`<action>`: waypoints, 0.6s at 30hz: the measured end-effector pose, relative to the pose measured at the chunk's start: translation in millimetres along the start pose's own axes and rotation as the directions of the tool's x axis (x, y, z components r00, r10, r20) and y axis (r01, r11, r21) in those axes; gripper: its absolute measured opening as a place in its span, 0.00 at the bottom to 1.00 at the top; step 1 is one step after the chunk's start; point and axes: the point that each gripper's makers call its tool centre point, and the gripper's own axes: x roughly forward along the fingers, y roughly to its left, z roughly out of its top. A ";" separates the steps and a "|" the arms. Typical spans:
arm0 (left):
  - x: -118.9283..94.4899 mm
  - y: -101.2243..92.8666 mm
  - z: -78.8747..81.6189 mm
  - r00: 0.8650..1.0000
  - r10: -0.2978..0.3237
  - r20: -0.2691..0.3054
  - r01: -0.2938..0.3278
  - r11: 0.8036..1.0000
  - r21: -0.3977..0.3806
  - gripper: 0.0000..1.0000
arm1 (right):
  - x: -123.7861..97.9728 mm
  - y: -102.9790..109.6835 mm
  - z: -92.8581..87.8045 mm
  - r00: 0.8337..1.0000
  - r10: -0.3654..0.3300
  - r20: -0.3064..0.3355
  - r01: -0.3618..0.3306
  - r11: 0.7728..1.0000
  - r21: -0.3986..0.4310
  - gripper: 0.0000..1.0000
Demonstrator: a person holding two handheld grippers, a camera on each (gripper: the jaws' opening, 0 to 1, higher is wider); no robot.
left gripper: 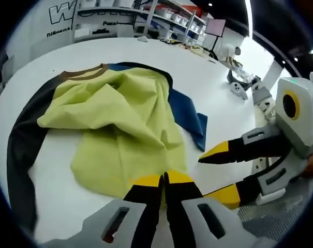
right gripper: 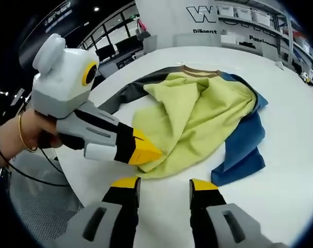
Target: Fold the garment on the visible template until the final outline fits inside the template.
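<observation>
Left gripper [left gripper: 164, 181]: my jaws pinch the garment [left gripper: 120, 124] hem.
Right gripper [right gripper: 164, 187]: jaws spread over bare table [right gripper: 291, 175].
Garment: crumpled mid-table, dark sleeve trailing.
Room: shelving [left gripper: 161, 18] behind.
Obstruction: none between.

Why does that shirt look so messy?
The shirt lies crumpled on the white table, not flat. Its yellow-green body is bunched in loose folds, the blue sleeve pokes out one side and the dark sleeve trails off the other. The left gripper pinches its hem.
</observation>
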 end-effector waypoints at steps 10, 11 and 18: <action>-17.3 4.1 8.0 0.999 -0.023 0.036 0.023 1.000 -0.010 0.03 | 4.6 3.6 3.3 1.000 -0.007 -0.003 0.007 1.000 0.021 0.33; -19.8 4.7 8.8 0.999 -0.024 0.041 0.025 1.000 -0.018 0.03 | 5.5 3.8 3.5 1.000 -0.012 -0.002 0.012 1.000 0.026 0.32; -43.7 16.3 16.7 0.996 0.017 0.091 -0.015 1.000 -0.018 0.03 | 9.9 4.3 4.4 0.999 -0.044 0.007 0.042 0.993 0.107 0.23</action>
